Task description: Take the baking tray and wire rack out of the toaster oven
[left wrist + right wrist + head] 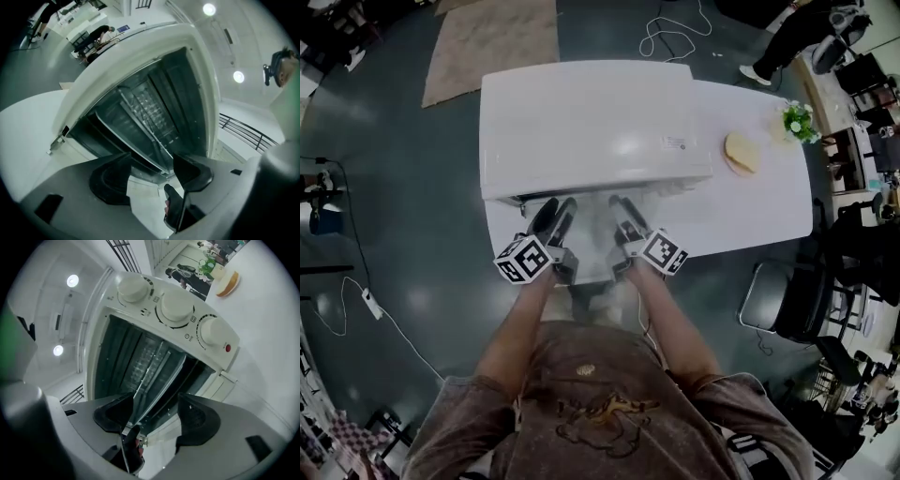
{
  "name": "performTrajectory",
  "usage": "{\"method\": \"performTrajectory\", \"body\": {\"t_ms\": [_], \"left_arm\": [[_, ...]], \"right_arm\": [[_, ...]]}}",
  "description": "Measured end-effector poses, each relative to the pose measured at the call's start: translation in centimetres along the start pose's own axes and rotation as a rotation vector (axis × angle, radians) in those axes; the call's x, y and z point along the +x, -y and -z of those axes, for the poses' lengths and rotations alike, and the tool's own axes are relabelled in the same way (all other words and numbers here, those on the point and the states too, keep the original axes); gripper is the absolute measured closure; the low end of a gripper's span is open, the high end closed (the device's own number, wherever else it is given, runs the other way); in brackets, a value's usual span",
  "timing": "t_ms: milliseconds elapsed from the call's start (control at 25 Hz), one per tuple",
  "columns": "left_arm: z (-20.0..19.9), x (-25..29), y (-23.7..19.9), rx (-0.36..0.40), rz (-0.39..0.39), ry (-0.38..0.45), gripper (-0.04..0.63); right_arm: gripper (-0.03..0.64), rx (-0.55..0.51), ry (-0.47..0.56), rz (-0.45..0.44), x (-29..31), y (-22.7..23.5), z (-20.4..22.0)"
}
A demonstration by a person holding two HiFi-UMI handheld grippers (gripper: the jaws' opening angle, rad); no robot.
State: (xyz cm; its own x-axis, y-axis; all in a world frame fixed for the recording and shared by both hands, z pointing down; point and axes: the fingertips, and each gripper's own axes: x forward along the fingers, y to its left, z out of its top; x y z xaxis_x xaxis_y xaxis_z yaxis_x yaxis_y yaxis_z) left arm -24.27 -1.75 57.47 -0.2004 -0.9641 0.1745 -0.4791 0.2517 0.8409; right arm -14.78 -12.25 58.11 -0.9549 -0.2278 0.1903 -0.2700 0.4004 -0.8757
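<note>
Baking tray [160, 382] and wire rack [150, 110] sit inside the open toaster oven [591, 127], long sides across its mouth, front edges toward the person.
Left gripper [561, 208] and right gripper [623, 208] hover side by side just before the oven's mouth, jaws spread wide, gripping and touching nothing. Inside the oven, tray and rack overlap in dim light, hard to separate; from above the oven's top hides them.

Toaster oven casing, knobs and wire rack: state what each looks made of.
Toaster oven casing: white, glossy, probably painted metal, with soft highlights on top. Knobs: cream, matte, likely plastic. Wire rack: bare shiny metal, with glints along thin crossing wires.
</note>
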Motion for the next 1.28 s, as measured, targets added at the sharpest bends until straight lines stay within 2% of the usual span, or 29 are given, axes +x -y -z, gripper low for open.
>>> {"method": "performTrajectory", "body": {"t_ms": [160,240,400,520,680,800,920,1280], "left_arm": [[0.0,1.5,-2.8,-0.077,-0.043,0.025,0.338],[-0.3,2.0,-3.7,-0.091,-0.056,0.03,0.351],[-1.2,2.9,-4.4,-0.124,-0.054,0.037,0.361],[-1.8,3.6,-4.9,-0.148,-0.053,0.046,0.404],[-2.4,4.7,-5.3,-0.183,-0.047,0.051,0.418],[-2.5,5.3,-5.8,-0.2,-0.066,0.047,0.455],[-2.4,5.2,-5.9,-0.225,-0.063,0.041,0.46],[-1.4,3.7,-5.4,-0.229,-0.047,0.01,0.462]], "right_arm": [[0.353,0.009,-0.006,0.032,2.0,2.2,-0.4],[0.353,0.013,-0.001,0.044,2.9,2.7,-0.6],[0.353,0.018,0.01,0.069,4.4,3.3,-1.0],[0.354,0.03,0.029,0.08,5.0,3.9,-1.6],[0.359,0.04,0.044,0.092,5.6,4.5,-2.3],[0.425,0.043,0.042,0.091,6.2,4.7,-2.7],[0.481,0.05,0.036,0.066,6.3,4.3,-2.8],[0.499,0.097,0.012,0.051,4.7,3.8,-1.8]]}}
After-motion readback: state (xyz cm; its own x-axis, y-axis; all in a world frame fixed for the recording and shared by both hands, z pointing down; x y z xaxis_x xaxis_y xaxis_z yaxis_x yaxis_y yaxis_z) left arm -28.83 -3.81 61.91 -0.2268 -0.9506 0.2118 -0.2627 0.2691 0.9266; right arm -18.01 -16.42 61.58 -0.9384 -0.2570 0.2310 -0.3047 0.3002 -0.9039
